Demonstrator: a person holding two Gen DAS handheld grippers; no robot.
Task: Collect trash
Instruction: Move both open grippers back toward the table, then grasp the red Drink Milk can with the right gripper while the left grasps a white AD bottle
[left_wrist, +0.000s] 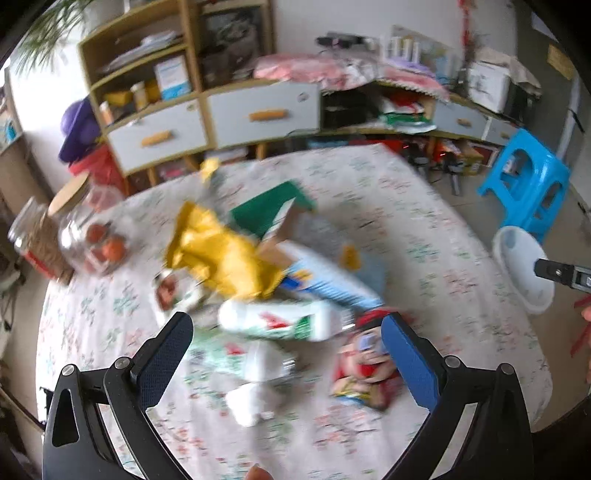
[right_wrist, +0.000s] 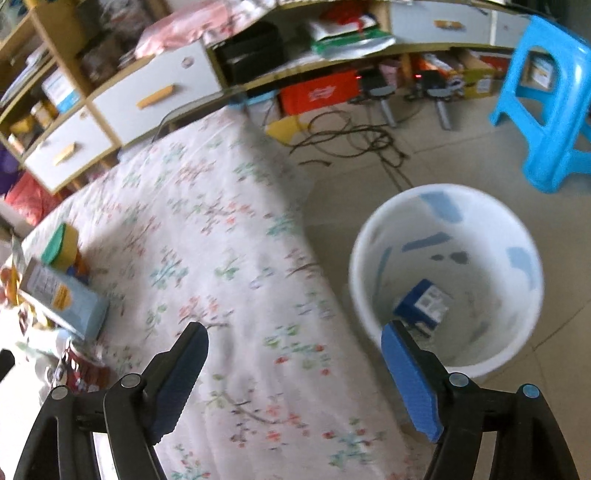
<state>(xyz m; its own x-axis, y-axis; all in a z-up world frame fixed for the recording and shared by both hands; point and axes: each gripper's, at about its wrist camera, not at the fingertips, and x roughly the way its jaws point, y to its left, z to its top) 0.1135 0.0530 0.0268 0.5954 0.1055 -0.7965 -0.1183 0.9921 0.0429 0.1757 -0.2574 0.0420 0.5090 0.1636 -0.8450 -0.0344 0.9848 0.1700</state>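
Observation:
A heap of trash lies on the floral-cloth table (left_wrist: 424, 221): a yellow bag (left_wrist: 221, 254), a green carton (left_wrist: 266, 210), a light blue box (left_wrist: 332, 288), a white bottle with a red and green label (left_wrist: 258, 317), and a red snack packet (left_wrist: 365, 365). My left gripper (left_wrist: 288, 328) hovers open just above the bottle and packet, holding nothing. My right gripper (right_wrist: 293, 339) stands open and empty over the table's edge, beside the white bin (right_wrist: 487, 236) on the floor. A dark blue box (right_wrist: 421, 302) lies inside the bin. The picture is blurred.
Glass jars (left_wrist: 88, 236) stand at the table's left. A blue plastic stool (right_wrist: 546, 110) and loose cables (right_wrist: 354, 140) are on the floor beyond the bin. A shelf unit with grey drawers (left_wrist: 258, 114) runs behind the table.

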